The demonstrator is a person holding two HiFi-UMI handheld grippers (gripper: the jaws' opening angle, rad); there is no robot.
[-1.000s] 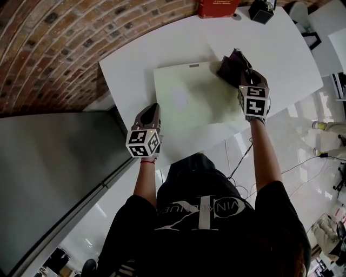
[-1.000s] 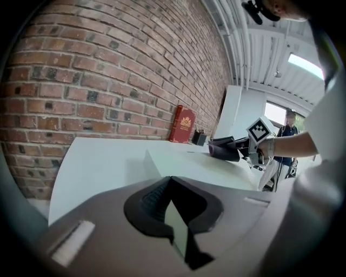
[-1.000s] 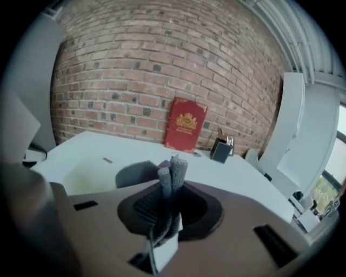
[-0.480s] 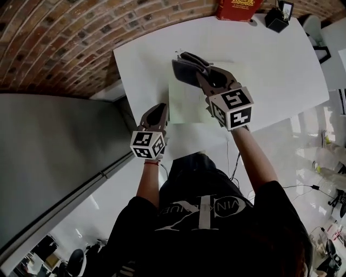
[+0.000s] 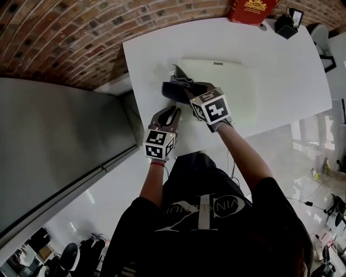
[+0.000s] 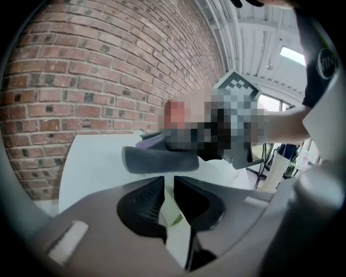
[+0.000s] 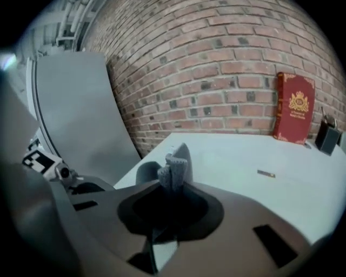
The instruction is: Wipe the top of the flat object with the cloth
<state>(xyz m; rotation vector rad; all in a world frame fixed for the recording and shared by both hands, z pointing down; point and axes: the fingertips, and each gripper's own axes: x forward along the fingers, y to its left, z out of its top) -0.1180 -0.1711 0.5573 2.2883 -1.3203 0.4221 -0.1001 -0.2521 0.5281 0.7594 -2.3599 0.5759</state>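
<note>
i'm clamping the dark cloth (image 5: 174, 89) tight in my right gripper (image 5: 189, 93) at the flat object's (image 5: 235, 89) left edge, my left gripper (image 5: 172, 112) sitting nearby, jaws nearly together, empty.

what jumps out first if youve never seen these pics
The dark grey cloth sits pinched in the jaws of the right gripper, at the left end of the pale green board on the white table. Next comes the left gripper at the board's near left corner, jaws closed on its thin edge. A red book stands by the brick wall at the table's far side.
</note>
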